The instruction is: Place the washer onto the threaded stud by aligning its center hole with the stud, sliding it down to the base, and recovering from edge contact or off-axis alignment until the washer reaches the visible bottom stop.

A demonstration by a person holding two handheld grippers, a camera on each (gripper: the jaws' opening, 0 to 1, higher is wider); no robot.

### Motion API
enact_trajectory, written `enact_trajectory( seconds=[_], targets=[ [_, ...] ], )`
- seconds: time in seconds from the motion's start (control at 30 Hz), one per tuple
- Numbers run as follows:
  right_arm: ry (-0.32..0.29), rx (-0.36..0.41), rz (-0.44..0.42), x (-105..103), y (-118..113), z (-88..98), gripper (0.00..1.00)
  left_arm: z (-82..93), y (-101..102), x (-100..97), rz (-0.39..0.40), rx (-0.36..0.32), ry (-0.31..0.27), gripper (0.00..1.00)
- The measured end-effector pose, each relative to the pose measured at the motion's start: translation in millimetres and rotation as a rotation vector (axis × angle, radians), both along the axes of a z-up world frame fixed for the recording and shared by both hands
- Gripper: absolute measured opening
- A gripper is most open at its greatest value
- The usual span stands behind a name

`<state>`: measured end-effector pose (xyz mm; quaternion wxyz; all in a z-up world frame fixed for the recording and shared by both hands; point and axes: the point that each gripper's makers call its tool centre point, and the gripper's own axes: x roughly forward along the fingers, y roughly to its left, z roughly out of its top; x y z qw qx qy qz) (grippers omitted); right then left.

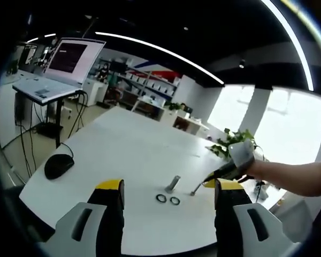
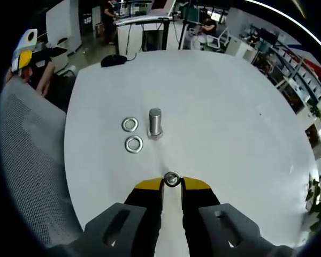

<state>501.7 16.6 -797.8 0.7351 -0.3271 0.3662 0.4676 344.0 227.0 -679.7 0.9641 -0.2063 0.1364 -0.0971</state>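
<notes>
**Washer pinched, stud standing straight ahead**

Open-plan workshop space is stretching behind a wide white table [image 2: 230,107], with shelving, a raised laptop stand and a black mouse [image 1: 59,165] sitting near the table's edge.

In the right gripper view, the right gripper [image 2: 172,184] is pinching a washer [image 2: 172,178] between its yellow-tipped jaws, which are drawn nearly together around it. The threaded stud [image 2: 155,123] is standing upright on its hex base directly ahead of the jaws and a little to their left, well apart from the held washer. Its long axis is pointing up off the table, so the washer's hole will need bringing over the stud's top and levelling before it can slide down. Two spare washers [image 2: 131,134] are lying flat just beside the stud's left.

The right gripper is clearly the nearer one. In the left gripper view, the left gripper [image 1: 168,195] is hovering with jaws spread wide and gripping nothing, looking across at the stud from the opposite side, while the person's hand [image 1: 243,155] is reaching in low over the table.
</notes>
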Motion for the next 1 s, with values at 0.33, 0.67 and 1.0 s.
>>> enact_trajectory(
  seconds=[0.33, 0.67, 1.0],
  targets=[
    [0.018, -0.021, 0.012, 5.6, 3.3, -8.4, 0.14, 0.7, 0.5, 0.1, 0.002, 0.0, -0.004, 0.68],
    [0.061, -0.036, 0.013, 1.5, 1.5, -26.6, 0.14, -1.2, 1.4, -0.7, 0.008, 0.003, 0.007, 0.69],
    [0.084, -0.052, 0.021, 3.0, 3.7, -38.6, 0.14, -1.6, 1.7, 0.1, 0.008, 0.005, 0.008, 0.69]
  ],
)
